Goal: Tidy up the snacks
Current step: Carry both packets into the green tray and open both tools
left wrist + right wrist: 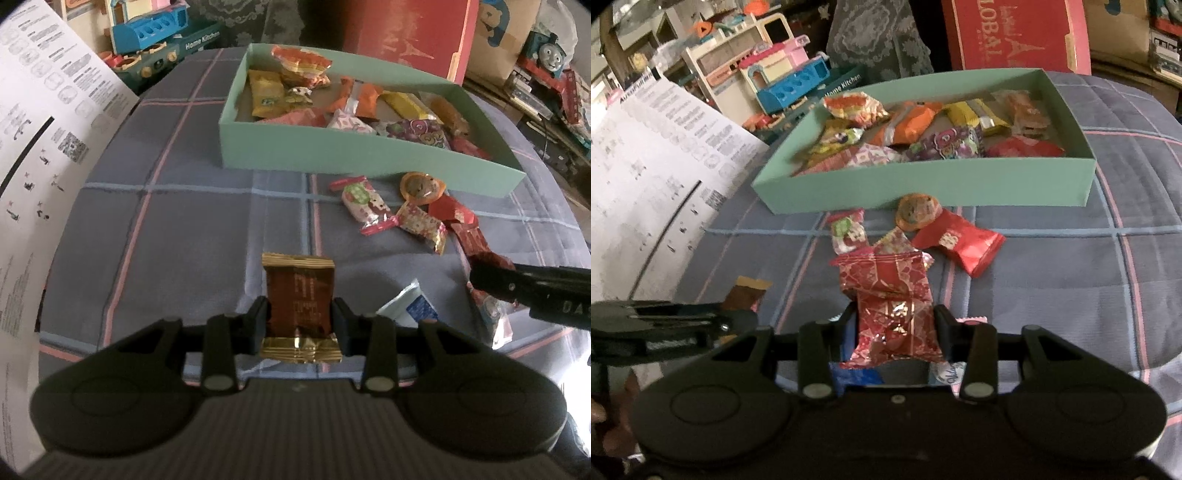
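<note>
Snacks fill the far green box (295,155); my left gripper (300,314) clamps a brown packet (299,295), my right gripper (894,325) a red one (890,295) (both upright).

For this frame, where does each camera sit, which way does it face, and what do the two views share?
Left wrist: on the left gripper, angled down across the table; the gripper grips a brown snack; right gripper's finger at right edge.
Right wrist: on the right gripper, angled down; it grips a red patterned snack; left gripper at left edge.
Shared: green box, loose snacks before it, plaid cloth.
</note>
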The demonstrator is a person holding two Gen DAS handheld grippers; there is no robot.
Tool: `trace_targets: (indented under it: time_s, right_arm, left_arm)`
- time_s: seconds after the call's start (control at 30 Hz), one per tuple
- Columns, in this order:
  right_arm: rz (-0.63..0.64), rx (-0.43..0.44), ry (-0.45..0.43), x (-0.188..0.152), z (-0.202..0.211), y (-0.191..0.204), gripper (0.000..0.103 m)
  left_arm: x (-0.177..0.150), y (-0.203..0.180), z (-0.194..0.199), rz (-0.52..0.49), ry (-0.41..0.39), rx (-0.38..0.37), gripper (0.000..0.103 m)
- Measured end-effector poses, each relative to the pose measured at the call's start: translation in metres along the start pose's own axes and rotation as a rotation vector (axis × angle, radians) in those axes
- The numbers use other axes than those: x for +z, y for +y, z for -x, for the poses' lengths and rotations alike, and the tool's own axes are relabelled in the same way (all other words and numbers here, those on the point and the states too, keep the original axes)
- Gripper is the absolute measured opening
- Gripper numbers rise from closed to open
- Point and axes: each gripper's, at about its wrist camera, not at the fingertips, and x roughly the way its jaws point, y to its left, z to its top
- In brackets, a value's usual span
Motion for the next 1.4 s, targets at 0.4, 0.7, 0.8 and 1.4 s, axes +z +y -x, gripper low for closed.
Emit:
trace_targets:
  time_s: [0.4,0.7,0.8,1.4]
  right_arm:
    - [-0.034,0.028,-0.139,0.065,0.022,-0.003,0.042]
    - [-0.097,-0.013,-0.171,0.127,-0.005,-0.025,0.042]
    - [-0.115,-0.023,-0.162,0.147,-0.023,-0.029,0.042]
    - [-0.153,-0.082,-0.144,0.193,-0.102,-0.03,0.084]
  left_arm:
    - [0.07,-0.019,0.014,-0.043,-0.117,-0.048,0.036]
    - [0.153,-0.034,-0.018,-0.085,-0.134,-0.042,0.037]
    - [0.178,-0.037,-0.039,-0.087,-0.122,-0.032,0.037]
    - [0.23,-0.041,-0.113,-0.097,-0.099,0.076,0.093]
